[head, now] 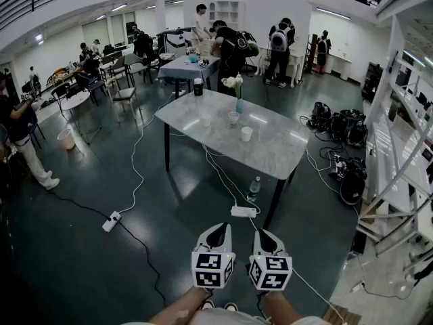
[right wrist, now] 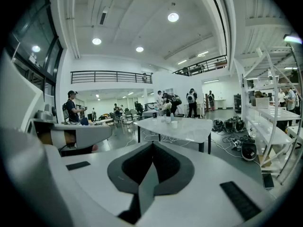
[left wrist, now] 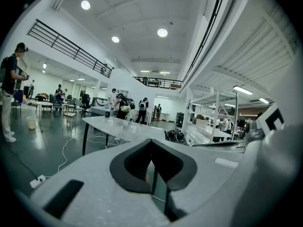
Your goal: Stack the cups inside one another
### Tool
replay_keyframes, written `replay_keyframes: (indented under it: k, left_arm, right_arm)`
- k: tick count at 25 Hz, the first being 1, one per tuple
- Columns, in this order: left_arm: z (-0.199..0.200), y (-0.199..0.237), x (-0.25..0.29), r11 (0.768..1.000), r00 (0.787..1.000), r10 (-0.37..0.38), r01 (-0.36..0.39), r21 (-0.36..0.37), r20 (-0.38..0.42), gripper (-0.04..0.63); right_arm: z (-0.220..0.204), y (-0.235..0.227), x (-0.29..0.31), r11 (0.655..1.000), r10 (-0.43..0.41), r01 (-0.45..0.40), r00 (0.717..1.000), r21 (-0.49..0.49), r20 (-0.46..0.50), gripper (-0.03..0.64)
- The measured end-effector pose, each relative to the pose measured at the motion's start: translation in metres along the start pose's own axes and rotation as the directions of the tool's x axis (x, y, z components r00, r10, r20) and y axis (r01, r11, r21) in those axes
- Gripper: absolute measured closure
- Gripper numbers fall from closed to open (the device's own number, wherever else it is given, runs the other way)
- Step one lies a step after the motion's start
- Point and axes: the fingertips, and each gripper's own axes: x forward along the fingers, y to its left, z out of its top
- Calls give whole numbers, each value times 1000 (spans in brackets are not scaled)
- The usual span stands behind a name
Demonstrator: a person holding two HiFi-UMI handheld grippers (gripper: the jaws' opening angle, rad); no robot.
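Note:
Three white cups [head: 246, 133] [head: 233, 118] [head: 206, 120] stand apart on a marble-topped table [head: 270, 151] some way ahead of me. A small vase with flowers [head: 238, 100] and a dark jar [head: 197, 87] share the tabletop. Both grippers are held low and close together, far short of the table. My left gripper [head: 218, 228] [left wrist: 151, 142] is shut with nothing in it. My right gripper [head: 262, 233] [right wrist: 152, 145] is shut and empty too. In the right gripper view one white cup [right wrist: 174, 124] shows on the table [right wrist: 189, 130].
Between me and the table, a white power strip [head: 243, 212], a plastic bottle [head: 253, 189] and trailing cables lie on the dark floor. Another power strip [head: 111, 221] lies to the left. Metal shelving [head: 399, 181] and bags [head: 352, 181] line the right side. People stand behind the table.

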Motion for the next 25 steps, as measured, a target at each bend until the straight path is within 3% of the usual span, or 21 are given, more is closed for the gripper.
replay_keyframes:
  k: [12,25]
  left_arm:
    - [3,20,8,1000,1000,-14,14,-2,-3,598]
    - [1,101,14,999,999,41,-41,0,-34,598]
  right_arm:
    - [1,9,20,999,-21,21,1000,29,-4,609]
    - [-1,29,69,993,-72,73,997,90,-6,609]
